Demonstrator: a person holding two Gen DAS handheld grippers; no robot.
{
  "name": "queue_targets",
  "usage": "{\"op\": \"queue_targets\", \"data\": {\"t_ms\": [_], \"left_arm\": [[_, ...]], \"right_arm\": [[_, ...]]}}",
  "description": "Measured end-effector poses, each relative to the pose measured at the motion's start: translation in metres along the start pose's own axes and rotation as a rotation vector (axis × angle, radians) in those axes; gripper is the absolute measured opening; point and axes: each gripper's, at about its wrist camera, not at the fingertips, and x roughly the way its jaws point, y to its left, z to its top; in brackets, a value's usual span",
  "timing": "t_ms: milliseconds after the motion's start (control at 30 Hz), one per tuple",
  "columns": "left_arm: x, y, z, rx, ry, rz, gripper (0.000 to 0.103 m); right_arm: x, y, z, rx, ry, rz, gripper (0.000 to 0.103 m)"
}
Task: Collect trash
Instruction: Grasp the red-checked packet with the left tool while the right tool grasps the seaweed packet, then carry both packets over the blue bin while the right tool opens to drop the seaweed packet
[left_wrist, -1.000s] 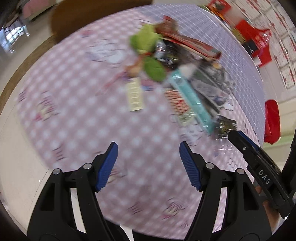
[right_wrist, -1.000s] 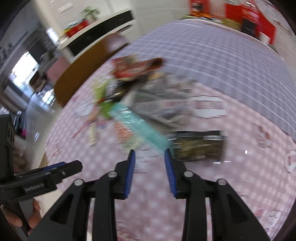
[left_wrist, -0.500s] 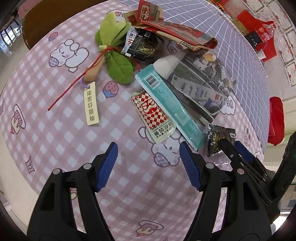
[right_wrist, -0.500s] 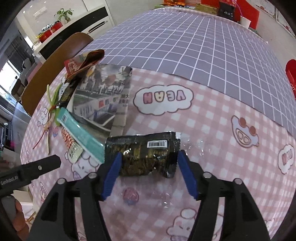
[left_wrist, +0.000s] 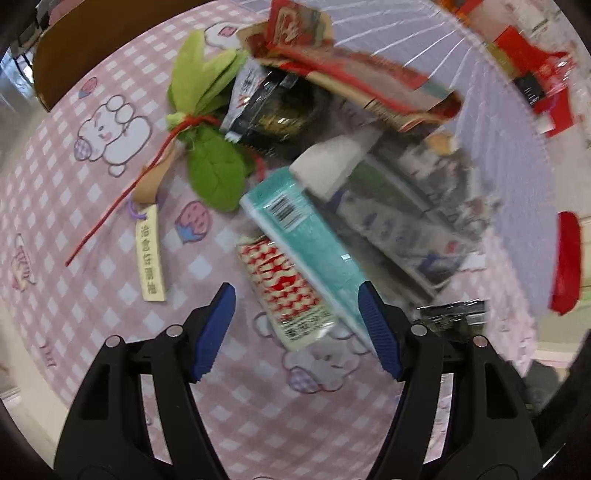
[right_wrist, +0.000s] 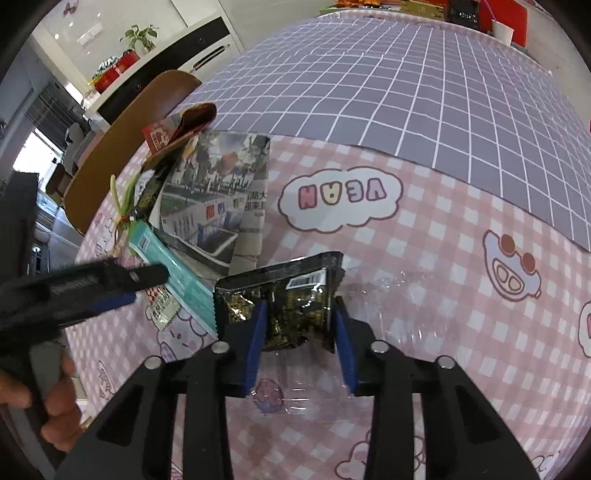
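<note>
Trash lies in a heap on a pink checked tablecloth (left_wrist: 92, 295). My left gripper (left_wrist: 295, 325) is open just above a red-and-white wrapper (left_wrist: 284, 288) and a teal packet (left_wrist: 310, 236). My right gripper (right_wrist: 299, 332) has its jaws on both sides of a crumpled black snack wrapper (right_wrist: 284, 295), partly closed around it, pads touching its edges. The left gripper (right_wrist: 92, 288) shows at left in the right wrist view. The black wrapper (left_wrist: 450, 314) shows at right in the left wrist view.
A green leaf ornament with red string and a tag (left_wrist: 207, 147), a black-and-white wrapper (left_wrist: 266, 110), a red-brown packet (left_wrist: 351, 81) and a printed leaflet (right_wrist: 218, 199) lie behind. A brown chair back (right_wrist: 125, 140) stands at the table's far side. A purple grid cloth (right_wrist: 406, 85) covers the far half.
My left gripper has moved forward over the red-and-white wrapper and teal packet. My right gripper has narrowed around the black wrapper, which has crumpled.
</note>
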Motion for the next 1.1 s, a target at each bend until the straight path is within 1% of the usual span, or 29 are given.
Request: {"op": "queue_targets", "data": {"t_ms": [133, 267, 333, 367, 400, 433, 533, 567, 600, 633, 700, 767, 967, 1100], "left_arm": [[0.002, 0.004, -0.007, -0.003, 0.006, 0.030, 0.068], [0.005, -0.005, -0.004, 0.055, -0.014, 0.071, 0.063], [0.005, -0.008, -0.003, 0.068, -0.018, 0.096, 0.058], [0.004, -0.009, -0.003, 0.078, -0.021, 0.108, 0.052], [0.003, -0.010, -0.003, 0.086, -0.039, 0.098, 0.045], [0.002, -0.009, -0.004, 0.097, -0.045, 0.113, 0.042], [-0.001, -0.006, -0.007, 0.111, -0.046, 0.120, 0.031], [-0.002, -0.004, -0.006, 0.112, -0.048, 0.117, 0.025], [-0.004, 0.004, -0.008, 0.109, -0.049, 0.108, 0.020], [-0.007, 0.011, -0.008, 0.089, -0.044, 0.069, 0.018], [-0.014, 0.032, -0.006, 0.042, -0.039, 0.012, 0.011], [-0.026, 0.047, -0.008, 0.012, -0.064, -0.022, 0.008], [-0.065, 0.089, -0.022, -0.033, -0.123, -0.096, 0.006], [-0.084, 0.111, -0.046, -0.077, -0.148, -0.132, 0.006]], "right_arm": [[-0.002, -0.002, 0.002, 0.003, -0.002, 0.012, 0.032], [-0.004, -0.003, 0.004, 0.008, -0.007, 0.018, 0.031], [-0.007, -0.004, 0.004, 0.010, -0.012, 0.018, 0.031], [-0.009, -0.004, 0.005, 0.008, -0.014, 0.019, 0.031], [-0.010, -0.003, 0.006, 0.007, -0.017, 0.021, 0.031], [-0.011, -0.002, 0.007, 0.006, -0.021, 0.021, 0.031], [-0.016, 0.000, 0.010, 0.001, -0.037, 0.025, 0.031], [-0.018, 0.001, 0.011, -0.001, -0.041, 0.028, 0.031], [-0.020, 0.003, 0.011, -0.003, -0.045, 0.030, 0.031], [-0.021, 0.005, 0.012, -0.006, -0.048, 0.034, 0.031], [-0.025, 0.011, 0.012, -0.015, -0.053, 0.041, 0.031], [-0.031, 0.020, 0.011, -0.030, -0.059, 0.052, 0.031], [-0.040, 0.056, 0.008, -0.078, -0.061, 0.097, 0.031], [-0.047, 0.092, -0.002, -0.121, -0.057, 0.131, 0.031]]}}
